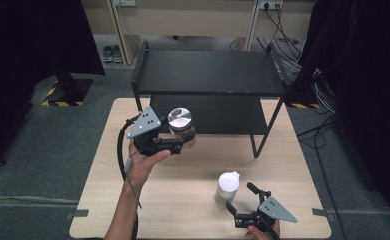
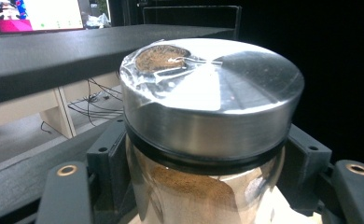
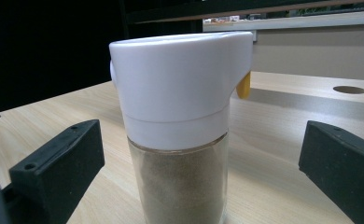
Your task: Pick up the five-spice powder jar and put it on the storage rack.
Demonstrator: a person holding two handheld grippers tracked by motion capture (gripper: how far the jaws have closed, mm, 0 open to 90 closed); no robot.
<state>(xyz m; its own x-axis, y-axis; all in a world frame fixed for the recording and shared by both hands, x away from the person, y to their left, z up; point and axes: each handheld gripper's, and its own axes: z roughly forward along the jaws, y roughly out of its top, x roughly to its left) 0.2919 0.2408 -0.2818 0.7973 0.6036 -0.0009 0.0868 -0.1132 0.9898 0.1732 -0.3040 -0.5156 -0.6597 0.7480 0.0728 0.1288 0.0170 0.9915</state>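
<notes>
Up near the black metal shelf (image 1: 208, 75), the left gripper (image 1: 179, 145) clamps a steel-lidded glass jar (image 1: 181, 123) – it could slip; the right gripper (image 1: 240, 200) gapes around a white-capped shaker (image 1: 227, 188) on the table – nudged, it could topple.

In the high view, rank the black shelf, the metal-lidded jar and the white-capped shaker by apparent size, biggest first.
1. Black shelf, by far the largest.
2 and 3. Metal-lidded jar and white-capped shaker look about alike; the left claw hides part of the jar, so no ranking.
</notes>
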